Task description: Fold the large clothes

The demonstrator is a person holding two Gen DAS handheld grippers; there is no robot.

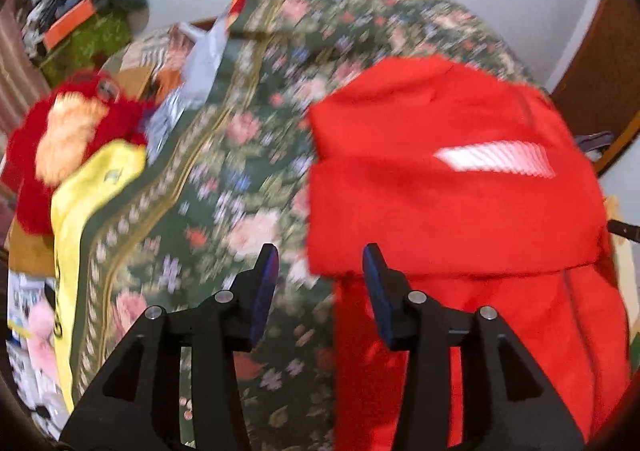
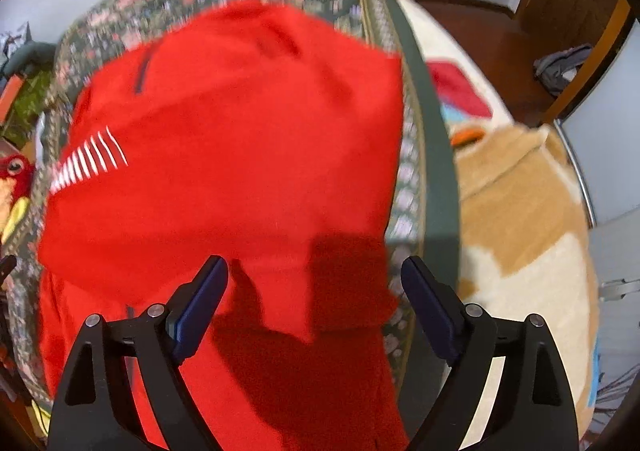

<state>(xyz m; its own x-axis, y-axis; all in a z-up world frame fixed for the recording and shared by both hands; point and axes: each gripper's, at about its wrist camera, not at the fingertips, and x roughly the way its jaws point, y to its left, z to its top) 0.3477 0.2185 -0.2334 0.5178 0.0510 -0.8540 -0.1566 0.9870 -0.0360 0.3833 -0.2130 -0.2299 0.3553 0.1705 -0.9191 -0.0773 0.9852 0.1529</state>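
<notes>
The red garment (image 1: pixel 452 179) lies partly folded on the floral bedspread (image 1: pixel 224 155), one layer doubled over another so that a fold edge runs crosswise just ahead of both tools. No earlier view is available and both frames are blurred, so finer detail of the cloth cannot be confirmed. The left tool (image 1: pixel 320 283) stands with its jaws parted and nothing between them; it is positioned over the garment's left edge, one finger above the bedspread and the other above red cloth. The right tool (image 2: pixel 314 291) is released, jaws wide, with nothing gripped, directly above the garment's near portion and toward its right edge. Relative to the garment, the white striped mark (image 2: pixel 88 159) sits on the upper layer, left of centre. The garment's long axis appears to run away from the tools, toward the far end of the bed. The right tool is judged better centred over the cloth; the left sits at its margin, suited to taking that edge.
</notes>
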